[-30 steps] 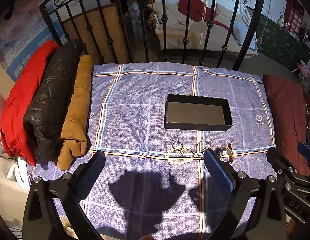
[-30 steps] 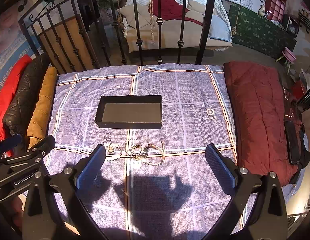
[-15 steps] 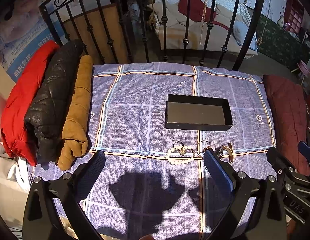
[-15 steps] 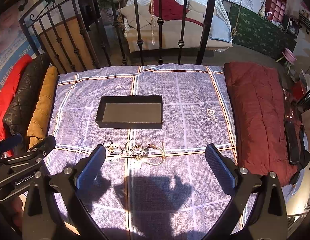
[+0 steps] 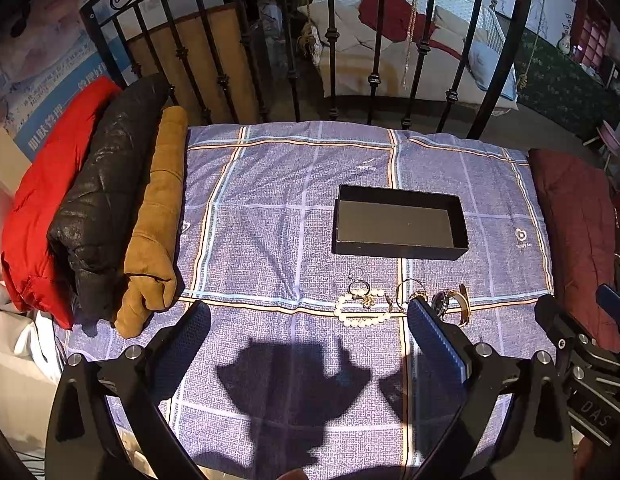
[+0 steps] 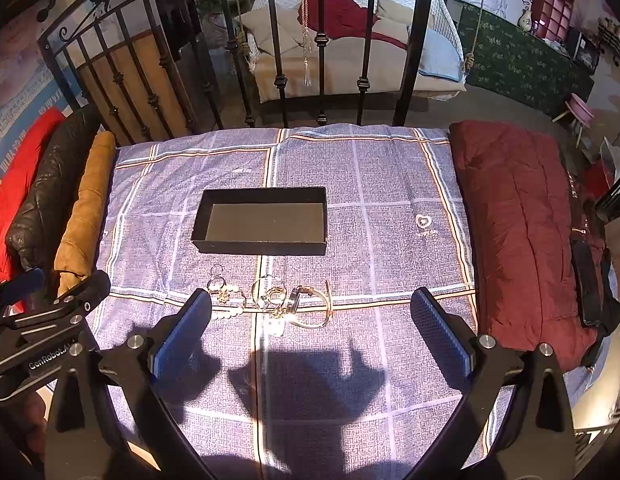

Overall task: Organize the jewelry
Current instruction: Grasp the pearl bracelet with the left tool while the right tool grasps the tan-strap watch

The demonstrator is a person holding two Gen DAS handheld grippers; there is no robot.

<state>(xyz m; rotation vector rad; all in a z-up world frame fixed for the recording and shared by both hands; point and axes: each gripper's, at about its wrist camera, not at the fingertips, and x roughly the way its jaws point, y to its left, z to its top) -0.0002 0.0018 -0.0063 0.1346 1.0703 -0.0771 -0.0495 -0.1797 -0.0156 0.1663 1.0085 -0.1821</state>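
Blue-grey checked cotton covers the bed (image 6: 390, 184), and on it lies an open black tray (image 6: 263, 221), empty as far as both views show. Just in front of the tray, on the orange stripe, sits the jewellery in a tight cluster: a pearl bracelet (image 5: 360, 312), hoop earrings (image 5: 408, 294) and a wristwatch (image 6: 310, 304), some touching or overlapping.

The left gripper (image 5: 307, 340) and the right gripper (image 6: 310, 334) both hover above the cloth with their jaws spread wide and nothing between them.

No piece appears to be in the tray yet. The step looks like a first pick, and it would go best with an outlying piece, such as the watch, so the tangled pearls and hoops are not dragged along; a low, narrow pinch that spares the cloth seems wise.

Readable writing: "GenRobot.AI" on the left gripper's body in the right view, and "DAS" on the right gripper's body in the left view. A small heart logo (image 6: 424, 222) is printed on the cover; its caption is too small to read.
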